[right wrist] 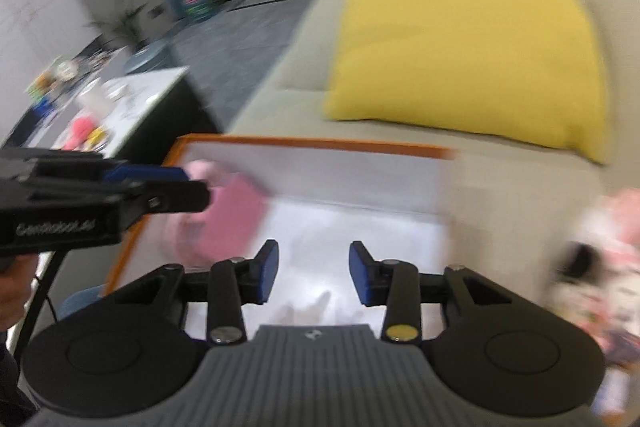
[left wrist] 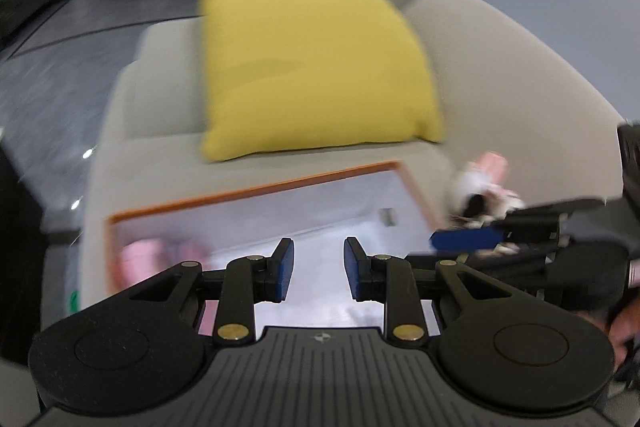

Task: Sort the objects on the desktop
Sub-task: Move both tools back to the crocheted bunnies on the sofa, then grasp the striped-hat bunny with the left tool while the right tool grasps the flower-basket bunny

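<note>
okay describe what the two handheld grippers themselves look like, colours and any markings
Both are matte black: the left gripper and right gripper have ribbed grey-black bodies, round side discs, linkage bars with brass or silver pivot caps, and blue finger pads. The left one's side carries blurred pale lettering.

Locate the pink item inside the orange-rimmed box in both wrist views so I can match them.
Left wrist: the pink item lies low left, in the box's left corner, left of the left tool.
Right wrist: the pink item lies left of centre, beside the left tool's tip, upper left of the right tool.
Shared landmark: yellow cushion behind the box.
</note>
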### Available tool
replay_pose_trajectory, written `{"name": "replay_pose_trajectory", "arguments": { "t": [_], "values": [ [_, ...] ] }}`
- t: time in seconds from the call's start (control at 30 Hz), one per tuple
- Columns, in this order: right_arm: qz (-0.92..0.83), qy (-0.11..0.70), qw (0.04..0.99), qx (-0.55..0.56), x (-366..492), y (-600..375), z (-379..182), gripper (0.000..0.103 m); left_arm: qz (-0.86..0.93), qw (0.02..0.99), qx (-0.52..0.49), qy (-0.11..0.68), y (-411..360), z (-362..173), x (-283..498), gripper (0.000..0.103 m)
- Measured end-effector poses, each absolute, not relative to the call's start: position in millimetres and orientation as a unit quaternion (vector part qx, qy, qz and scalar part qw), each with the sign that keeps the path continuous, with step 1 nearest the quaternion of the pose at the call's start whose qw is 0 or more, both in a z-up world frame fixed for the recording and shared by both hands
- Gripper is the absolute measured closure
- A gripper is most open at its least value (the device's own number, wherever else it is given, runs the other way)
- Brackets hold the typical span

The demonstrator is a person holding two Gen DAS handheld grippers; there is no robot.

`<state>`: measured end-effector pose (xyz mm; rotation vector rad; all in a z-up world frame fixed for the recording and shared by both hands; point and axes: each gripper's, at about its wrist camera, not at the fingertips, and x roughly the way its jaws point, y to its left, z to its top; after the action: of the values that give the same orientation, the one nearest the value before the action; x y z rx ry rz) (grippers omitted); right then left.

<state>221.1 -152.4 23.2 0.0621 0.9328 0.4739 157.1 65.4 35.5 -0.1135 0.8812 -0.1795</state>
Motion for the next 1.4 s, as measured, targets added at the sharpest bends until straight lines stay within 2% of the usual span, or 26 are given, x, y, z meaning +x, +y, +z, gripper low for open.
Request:
{"name": "replay_pose_trajectory", "arguments": {
  "t": [0.17,0.3,0.4,0.43,0.73,0.93,1.03,1.4],
  "values": [
    [0.122,0.470,0.872,0.061,220,-239,23,0.061,-0.151,0.897,0.003,0.415,0,36,180,0.073],
    [0.040,0.497,0.861,0.094,222,-303,6,0.055,-0.193,0.890,0.046,0.411,-47,29,200,0.068],
    [0.008,0.505,0.856,0.112,222,-335,-7,0.055,-0.213,0.881,0.082,0.413,-77,16,218,0.058],
    [0.002,0.507,0.854,0.116,222,-343,-11,0.055,-0.218,0.878,0.093,0.415,-87,12,223,0.050],
    [0.014,0.523,0.842,0.128,247,-368,-34,0.054,-0.262,0.840,0.177,0.441,-153,-41,276,0.049],
    [0.014,0.532,0.837,0.126,269,-377,-46,0.055,-0.296,0.820,0.187,0.454,-173,-65,311,0.049],
    [0.031,0.536,0.827,0.168,271,-388,-51,0.056,-0.307,0.815,0.181,0.457,-174,-74,324,0.046],
    [0.071,0.531,0.826,0.174,268,-391,-57,0.054,-0.329,0.805,0.150,0.470,-191,-97,349,0.034]
  ]
}}
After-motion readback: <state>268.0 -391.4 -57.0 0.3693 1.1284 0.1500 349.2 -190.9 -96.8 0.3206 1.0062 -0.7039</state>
